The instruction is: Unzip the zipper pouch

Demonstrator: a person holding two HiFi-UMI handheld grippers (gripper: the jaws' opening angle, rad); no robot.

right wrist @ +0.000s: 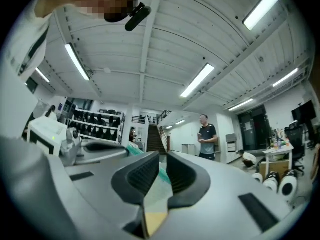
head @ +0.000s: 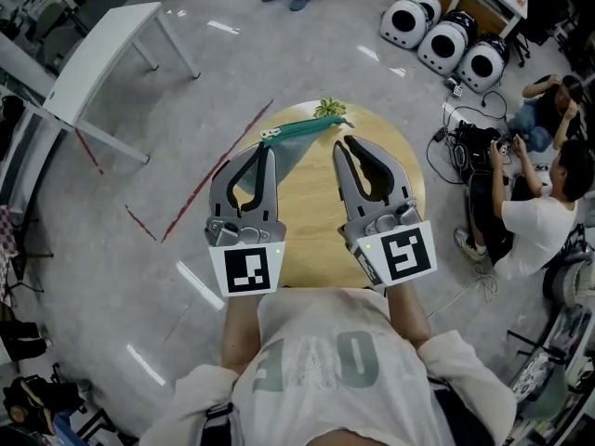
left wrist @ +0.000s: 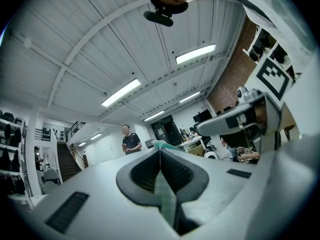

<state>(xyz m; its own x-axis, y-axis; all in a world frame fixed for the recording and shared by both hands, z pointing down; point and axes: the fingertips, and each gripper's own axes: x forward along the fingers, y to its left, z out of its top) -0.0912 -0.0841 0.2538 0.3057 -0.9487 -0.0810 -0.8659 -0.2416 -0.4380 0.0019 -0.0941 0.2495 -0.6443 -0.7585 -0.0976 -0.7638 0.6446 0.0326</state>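
A teal zipper pouch [head: 307,130] stretches across the far part of the round wooden table [head: 307,230], with a green tassel [head: 330,110] at its right end. My left gripper [head: 268,147] is shut on the pouch's left end, and lighter pouch fabric shows under its jaws. In the left gripper view the jaws [left wrist: 160,151] meet in a thin line, and the teal pouch [left wrist: 167,145] sticks out past the tips. My right gripper [head: 341,142] is shut just short of the pouch's right end. In the right gripper view [right wrist: 163,159] I cannot tell whether it pinches anything. The pouch [right wrist: 129,150] runs off to the left.
A white table [head: 93,59] stands at the back left on the grey floor, with red tape lines [head: 200,189] near it. Three white round pods [head: 446,40] sit at the back right. Two people [head: 548,203] sit by cables at the right. A person [right wrist: 207,136] stands farther off.
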